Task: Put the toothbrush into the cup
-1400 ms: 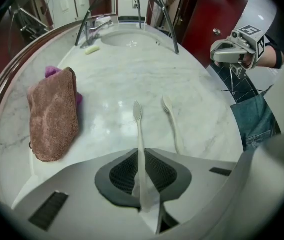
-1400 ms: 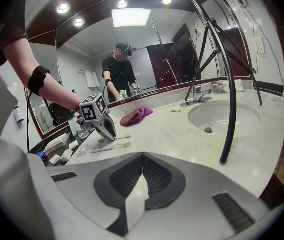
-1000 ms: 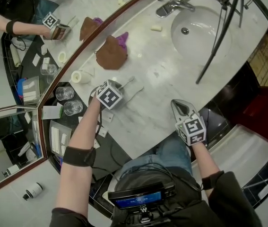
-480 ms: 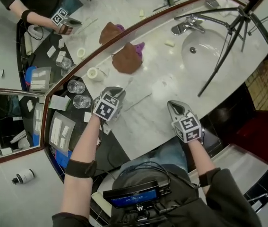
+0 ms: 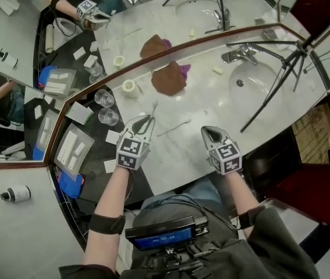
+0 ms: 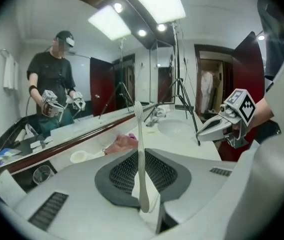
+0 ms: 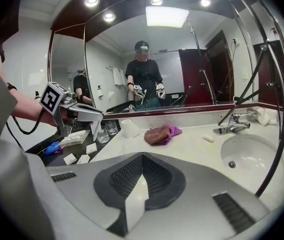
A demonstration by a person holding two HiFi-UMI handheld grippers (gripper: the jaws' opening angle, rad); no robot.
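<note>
- Carry step, by my reading: the left hand-held gripper (image 5: 146, 119) is clamped narrowly on the toothbrush (image 6: 140, 156), a slim white plastic stick, near its handle end, with the head up.
- The toothbrush is held above the glossy marble table (image 5: 211, 112), on the near side of the crumpled brown cloth (image 5: 169, 78).
- The right hand-held gripper (image 5: 207, 131) is closed and empty.
- The cup (image 5: 128, 86), a small white cylinder, stands just left of the cloth.
- Next, the brush probably needs carrying left of the cloth, then lowering handle-first into the cup's narrow mouth. The cup looks light and may tip.
</note>
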